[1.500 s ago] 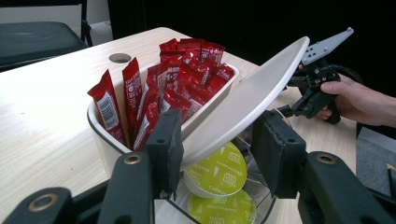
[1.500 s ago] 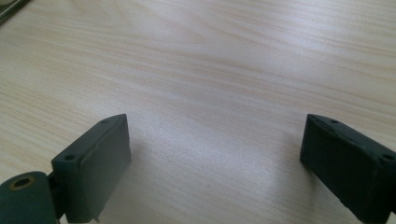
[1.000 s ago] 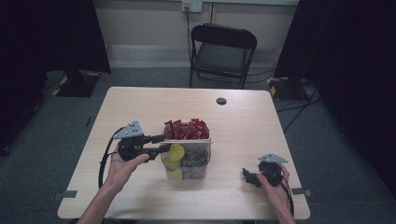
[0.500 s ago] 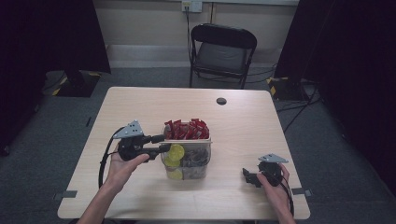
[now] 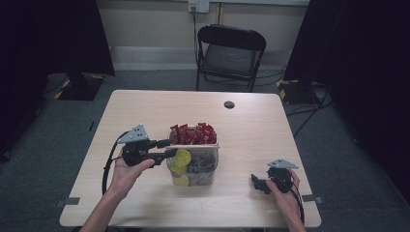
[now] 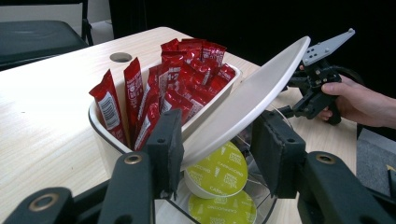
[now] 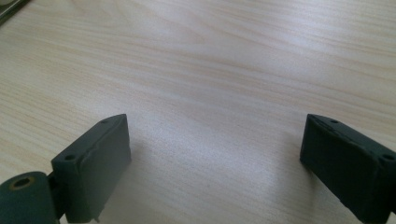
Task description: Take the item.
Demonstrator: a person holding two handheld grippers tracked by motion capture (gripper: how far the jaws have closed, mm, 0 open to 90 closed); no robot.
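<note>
A clear tub point(image 5: 207, 170) stands mid-table and holds yellow-lidded capsules point(image 6: 223, 210). A white tray point(image 6: 100, 127) full of red sachets point(image 5: 192, 134) sits across the tub's far half. My left gripper point(image 5: 169, 148) reaches in from the tub's left. It is open, its jaws point(image 6: 217, 144) either side of a tilted white oval plate point(image 6: 252, 93) and a yellow capsule point(image 6: 215, 170). That capsule point(image 5: 183, 157) lies just beyond the fingertips. Whether a jaw touches the plate is unclear. My right gripper point(image 5: 255, 182) rests open on bare wood point(image 7: 215, 158) at the front right, with nothing between its jaws.
The wooden table point(image 5: 251, 130) has a dark round hole point(image 5: 229, 104) near its far edge. A black folding chair point(image 5: 231, 50) stands behind it. The other hand and its gripper point(image 6: 292, 111) show beyond the tub in the left gripper view.
</note>
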